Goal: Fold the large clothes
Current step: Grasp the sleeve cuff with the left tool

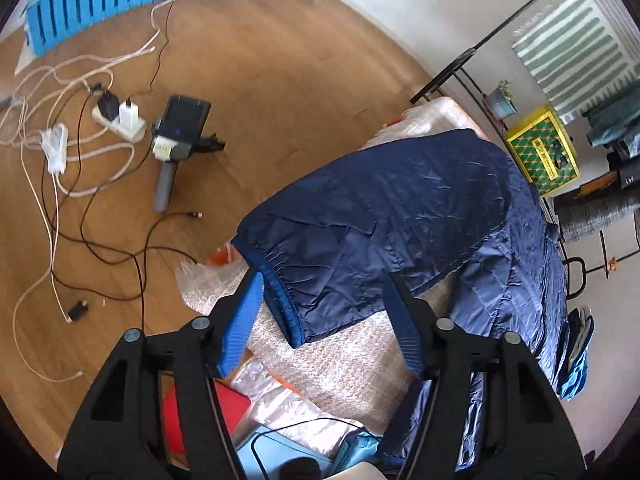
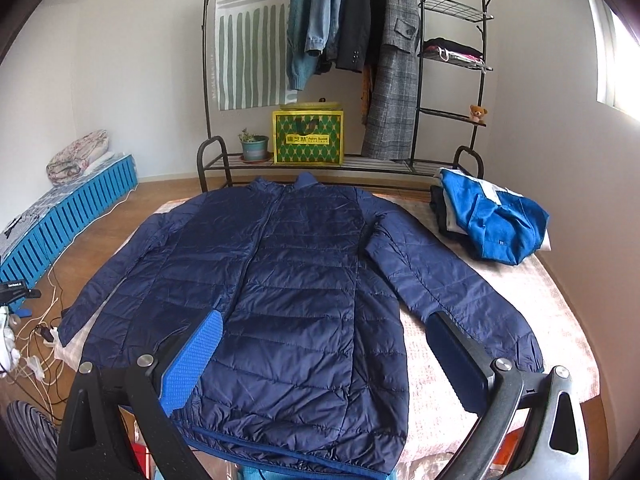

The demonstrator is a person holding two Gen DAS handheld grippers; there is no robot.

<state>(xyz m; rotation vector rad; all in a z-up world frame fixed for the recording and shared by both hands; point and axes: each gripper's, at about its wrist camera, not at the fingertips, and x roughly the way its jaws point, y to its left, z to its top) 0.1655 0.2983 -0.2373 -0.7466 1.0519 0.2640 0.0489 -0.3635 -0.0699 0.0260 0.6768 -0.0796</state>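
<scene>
A navy quilted jacket (image 2: 296, 280) lies flat, front up, on a table covered with pale cloth (image 2: 540, 300), both sleeves spread out to the sides. In the left wrist view, one sleeve (image 1: 380, 220) hangs over the table's edge. Its elastic cuff (image 1: 280, 300) lies between the blue pads of my left gripper (image 1: 323, 276), whose jaws stand apart and do not press on it. My right gripper (image 2: 324, 316) hovers open over the jacket's lower front near the hem, with the other sleeve (image 2: 440, 288) just beyond its right finger.
Folded blue and white garments (image 2: 492, 220) are stacked at the table's far right. A clothes rack (image 2: 352, 40) with hanging coats, a yellow-green bag (image 2: 308, 136) and a plant pot (image 2: 254, 146) stand behind. Cables, a power strip (image 1: 120, 120) and a handheld device (image 1: 180, 128) litter the floor at the left.
</scene>
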